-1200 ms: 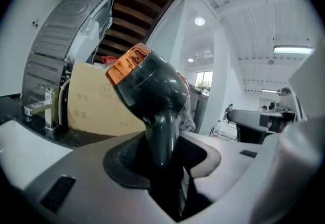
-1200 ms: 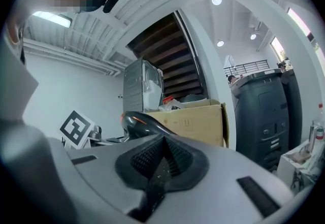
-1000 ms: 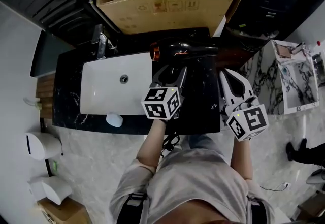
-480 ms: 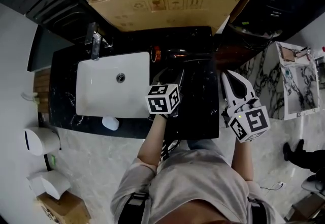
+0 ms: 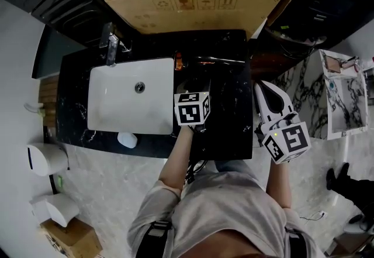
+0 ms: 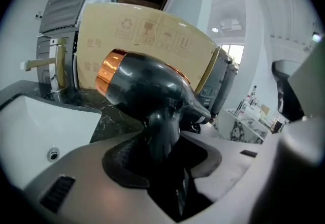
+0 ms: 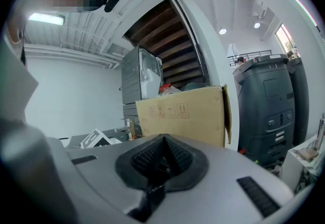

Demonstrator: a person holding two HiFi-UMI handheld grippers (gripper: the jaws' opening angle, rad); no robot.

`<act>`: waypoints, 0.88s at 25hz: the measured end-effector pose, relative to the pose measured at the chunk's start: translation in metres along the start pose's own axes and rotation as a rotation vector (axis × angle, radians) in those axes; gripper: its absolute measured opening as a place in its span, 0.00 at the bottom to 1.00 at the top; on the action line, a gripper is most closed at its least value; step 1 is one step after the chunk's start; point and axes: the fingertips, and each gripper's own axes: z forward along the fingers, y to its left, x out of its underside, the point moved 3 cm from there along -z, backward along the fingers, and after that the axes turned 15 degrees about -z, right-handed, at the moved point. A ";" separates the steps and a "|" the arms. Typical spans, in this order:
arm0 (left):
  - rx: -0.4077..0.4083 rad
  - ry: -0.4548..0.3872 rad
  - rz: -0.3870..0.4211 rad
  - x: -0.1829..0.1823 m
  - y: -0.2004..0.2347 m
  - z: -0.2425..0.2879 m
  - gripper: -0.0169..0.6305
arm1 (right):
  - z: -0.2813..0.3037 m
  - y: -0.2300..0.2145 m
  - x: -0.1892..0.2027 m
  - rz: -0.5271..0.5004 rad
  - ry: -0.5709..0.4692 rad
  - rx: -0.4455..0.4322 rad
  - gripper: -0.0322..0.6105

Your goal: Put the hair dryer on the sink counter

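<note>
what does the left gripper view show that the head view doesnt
Only the left gripper view: the left claw closed on the hair dryer handle. Only the head view: the right claw, the person's torso, the whole black counter. Both: white sink, faucet, cardboard box, the dryer's copper nozzle.

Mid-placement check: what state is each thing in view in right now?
Hair dryer: gripped by its handle, nozzle toward the faucet, over the counter.
Left gripper: shut on the hair dryer.
Right gripper: shut, empty.
Sink: basin empty.
Cardboard box: top open.
</note>
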 end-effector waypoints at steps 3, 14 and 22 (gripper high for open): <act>-0.044 0.026 0.028 0.002 0.001 0.004 0.30 | -0.002 0.001 0.000 0.000 -0.001 0.002 0.06; -0.167 0.002 0.166 0.001 0.005 -0.004 0.36 | -0.006 0.007 -0.005 -0.001 -0.011 -0.001 0.06; -0.135 -0.079 0.208 -0.005 -0.001 -0.033 0.36 | -0.010 0.021 -0.011 -0.012 -0.024 -0.012 0.06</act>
